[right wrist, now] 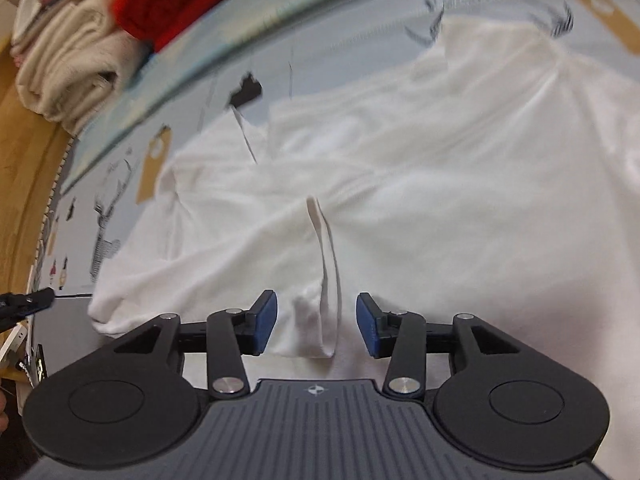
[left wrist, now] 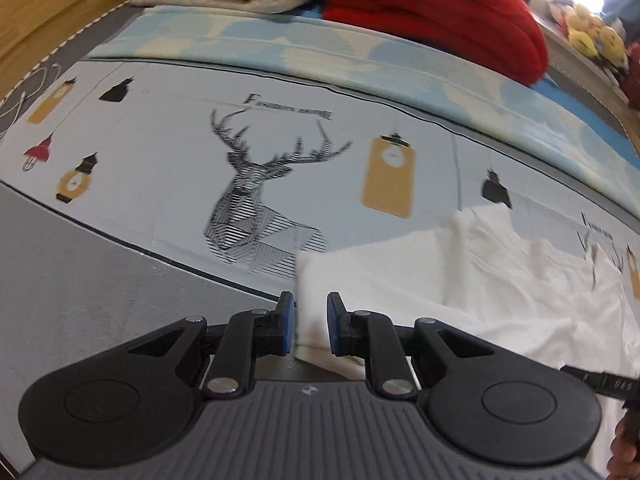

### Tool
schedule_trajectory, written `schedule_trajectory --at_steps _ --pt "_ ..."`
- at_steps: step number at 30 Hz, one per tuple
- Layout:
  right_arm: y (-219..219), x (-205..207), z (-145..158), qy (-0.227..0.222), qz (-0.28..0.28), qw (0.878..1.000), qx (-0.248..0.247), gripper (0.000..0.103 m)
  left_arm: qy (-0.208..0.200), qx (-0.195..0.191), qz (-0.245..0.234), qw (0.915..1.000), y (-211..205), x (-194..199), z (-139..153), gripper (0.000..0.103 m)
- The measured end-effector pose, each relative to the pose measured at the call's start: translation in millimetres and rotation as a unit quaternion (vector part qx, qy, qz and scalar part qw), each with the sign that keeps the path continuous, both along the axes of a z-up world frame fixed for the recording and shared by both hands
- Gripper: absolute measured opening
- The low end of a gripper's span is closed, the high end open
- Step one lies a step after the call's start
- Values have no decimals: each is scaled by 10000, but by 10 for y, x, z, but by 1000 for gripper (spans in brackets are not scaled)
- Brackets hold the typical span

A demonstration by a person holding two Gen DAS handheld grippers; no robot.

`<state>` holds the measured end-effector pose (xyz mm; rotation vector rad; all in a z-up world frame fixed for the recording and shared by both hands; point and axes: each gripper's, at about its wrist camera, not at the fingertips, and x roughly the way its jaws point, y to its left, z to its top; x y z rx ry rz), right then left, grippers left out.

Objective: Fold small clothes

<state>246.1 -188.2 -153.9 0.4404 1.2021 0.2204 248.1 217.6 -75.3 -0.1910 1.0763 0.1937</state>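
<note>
Bedsheet [left wrist: 160,168] printed with deer carries the white garment [right wrist: 400,180] spread flat — left gripper [left wrist: 311,330] parted astride its corner, right gripper [right wrist: 316,324] wide astride a raised pleat — so each should pinch squarely before lifting.

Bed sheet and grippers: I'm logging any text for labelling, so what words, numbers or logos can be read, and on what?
Caption above the deer print on the bed sheet: starts with "F", rest blurred.
Repeat caption at the right: blurred.
White marks on the black bar: unreadable.
Small emblem on the right gripper's body: no words.
</note>
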Motion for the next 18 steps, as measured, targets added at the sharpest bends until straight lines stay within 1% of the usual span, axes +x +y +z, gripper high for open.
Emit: schedule_trajectory --at_steps 1,2,3,4,6,8,9,10,11,12,13,14,15,16,17,18 --pt "39 7 -31 7 18 10000 -57 46 -13 1 26 10000 26 -20 19 19" --pt "59 6 -33 -34 66 9999 -99 43 -32 0 42 10000 46 -17 23 19" --pt "110 -3 -12 -156 147 9995 -213 20 -44 -1 54 10000 71 -15 33 19" --pt "156 -11 16 -302 230 9987 -328 5 -55 -1 72 10000 93 -12 43 19" --pt "212 -44 134 -595 400 9967 -390 4 -87 -15 115 9999 132 -5 54 19" --pt "198 -66 352 -1026 476 9932 -283 3 -77 -28 142 9999 155 -10 56 19" --pt "125 -95 532 -1312 396 9904 -156 3 -65 -23 119 9999 146 -17 60 19" --pt "36 -125 666 -1500 299 9882 -29 2 -60 -11 69 10000 136 -17 53 19" --pt "-123 -170 854 -1769 154 9841 93 2 -56 10 15 10000 121 -20 48 19" --pt "-273 -208 996 -2001 -4 9798 42 2 -49 39 -38 10000 99 -22 41 19" --pt "-475 -257 1121 -2230 -217 9745 -145 2 -33 60 -102 9999 71 -20 26 19" --pt "-645 -295 1169 -2327 -393 9711 -354 2 -15 61 -186 9998 37 -14 16 19" --pt "-859 -324 1180 -2347 -627 9674 -717 2 -12 54 -256 9997 3 -9 4 19" --pt "-1050 -341 1131 -2238 -839 9641 -1159 2 -6 41 -333 9994 -41 1 -5 19" --pt "-1181 -340 1049 -2053 -955 9631 -1452 3 7 24 -404 9992 -90 14 -20 19" --pt "-1353 -321 891 -1678 -1013 9676 -1591 3 30 -17 -498 9988 -155 33 -32 19"
